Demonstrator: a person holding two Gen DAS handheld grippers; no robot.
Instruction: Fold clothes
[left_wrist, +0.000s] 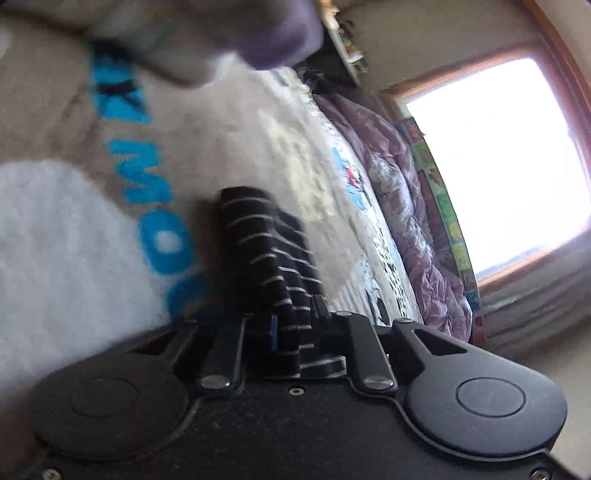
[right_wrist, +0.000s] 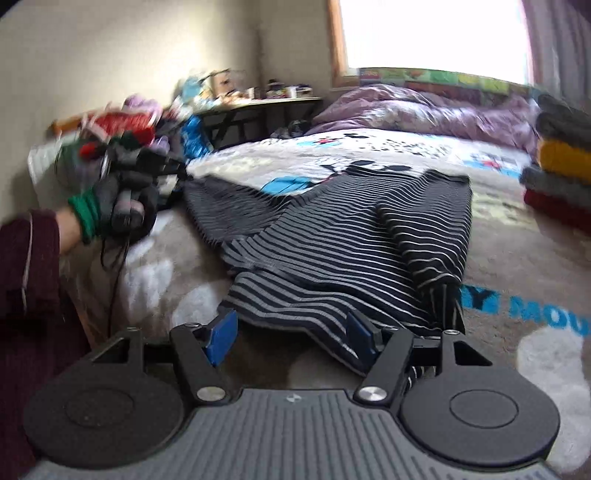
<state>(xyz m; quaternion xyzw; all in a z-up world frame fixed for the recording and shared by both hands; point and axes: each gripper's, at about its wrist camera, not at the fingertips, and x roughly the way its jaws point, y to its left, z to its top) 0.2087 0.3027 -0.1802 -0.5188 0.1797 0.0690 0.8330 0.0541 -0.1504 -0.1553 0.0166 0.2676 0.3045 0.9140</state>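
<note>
My left tongs (left_wrist: 284, 295) are clamped on a bunched fold of the striped garment (right_wrist: 332, 236); in the left wrist view the black-and-white fabric (left_wrist: 266, 251) is pinched up between the fingers, running toward 12 o'clock. My right tongs (right_wrist: 291, 338) stand spread, the blue pads (right_wrist: 223, 338) to either side of the garment's near hem without pressing on it, so they hold nothing.

The garment lies flat on the bed (right_wrist: 369, 147), stretching from my right tongs toward 12 o'clock, with one sleeve laid along its 3 o'clock side. I judge it light, thin and limp: it will sag and drag along the fleecy blanket (right_wrist: 517, 258) rather than keep a shape, so I'd take it at a hem or corner where several layers give the pads something to bite, and lift both ends together to keep the fold straight.

Only the right wrist view shows the garment's whole outline, the gloved left hand (right_wrist: 122, 210) at 9 o'clock gripping its tool at the garment's far left corner, and a stack of folded clothes (right_wrist: 561, 173) at 3 o'clock. The left wrist view alone shows the pinch up close, though it is blurred, plus the window (left_wrist: 498, 166) at 2 o'clock.
</note>
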